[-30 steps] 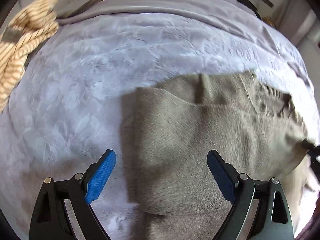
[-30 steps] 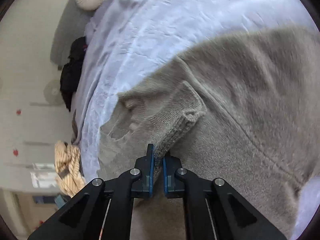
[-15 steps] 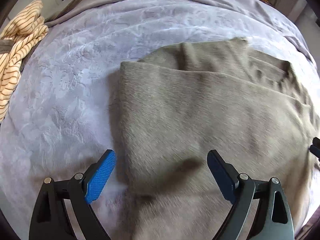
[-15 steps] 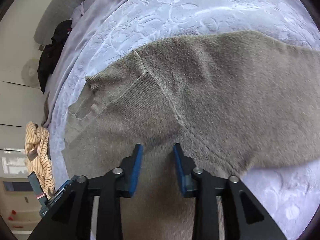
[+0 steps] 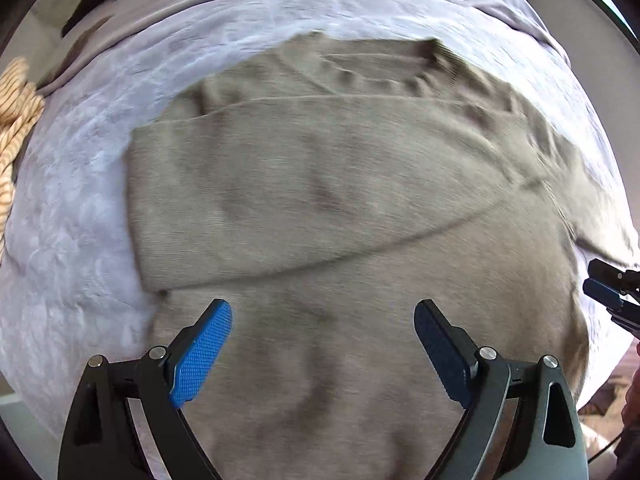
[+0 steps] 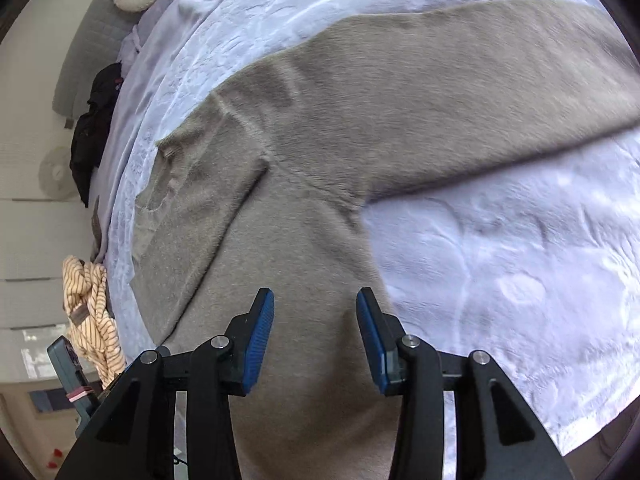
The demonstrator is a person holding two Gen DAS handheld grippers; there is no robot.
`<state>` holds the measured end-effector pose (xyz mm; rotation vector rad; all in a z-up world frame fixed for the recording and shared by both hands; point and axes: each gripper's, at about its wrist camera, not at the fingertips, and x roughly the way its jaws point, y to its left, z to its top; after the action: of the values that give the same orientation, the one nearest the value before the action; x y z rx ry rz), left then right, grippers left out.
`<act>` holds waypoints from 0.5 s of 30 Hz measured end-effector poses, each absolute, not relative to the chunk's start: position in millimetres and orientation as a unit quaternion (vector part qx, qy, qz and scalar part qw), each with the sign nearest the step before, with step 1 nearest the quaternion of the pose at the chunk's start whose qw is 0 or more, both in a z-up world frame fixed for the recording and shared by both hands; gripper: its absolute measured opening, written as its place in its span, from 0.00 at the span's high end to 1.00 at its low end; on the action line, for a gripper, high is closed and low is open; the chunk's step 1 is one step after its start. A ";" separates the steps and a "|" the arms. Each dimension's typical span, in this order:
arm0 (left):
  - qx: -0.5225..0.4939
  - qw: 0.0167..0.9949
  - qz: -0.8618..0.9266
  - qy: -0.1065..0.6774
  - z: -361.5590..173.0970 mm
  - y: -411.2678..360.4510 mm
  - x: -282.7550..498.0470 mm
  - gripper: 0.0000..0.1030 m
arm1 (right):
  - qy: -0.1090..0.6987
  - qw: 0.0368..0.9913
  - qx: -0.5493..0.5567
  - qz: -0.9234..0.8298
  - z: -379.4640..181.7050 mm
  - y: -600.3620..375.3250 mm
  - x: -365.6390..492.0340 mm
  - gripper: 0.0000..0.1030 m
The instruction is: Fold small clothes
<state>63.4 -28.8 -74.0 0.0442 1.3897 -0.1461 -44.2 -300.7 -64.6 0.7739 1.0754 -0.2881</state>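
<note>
Fingers (image 6: 260,332) of the right gripper (image 6: 315,334) just parted, nothing between them now, cuff dropped: one sleeve (image 5: 304,188) laid flat across the chest of the grey-brown sweater (image 5: 360,360) spread on the lilac bed cover (image 5: 80,208). Left gripper (image 5: 323,350) wide apart, empty, poised over the sweater's body. Second sleeve (image 6: 460,92) stretched out over the cover, unfolded; probably next to bring in
</note>
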 end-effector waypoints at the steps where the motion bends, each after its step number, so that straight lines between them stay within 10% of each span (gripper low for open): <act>1: 0.024 0.765 -0.071 0.640 -73.6 -34.7 62.9 0.09 | 0.493 0.778 0.363 -0.139 -65.3 -305.3 -49.9 0.55; 15: 0.079 0.743 -0.119 0.654 -84.0 -150.1 54.5 0.09 | 0.402 0.780 0.438 -0.195 -59.7 -406.6 -110.2 0.54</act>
<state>54.5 -150.1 -84.0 0.1733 1.4337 -0.2613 -110.2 -406.6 -59.7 0.9456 0.8690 -0.4224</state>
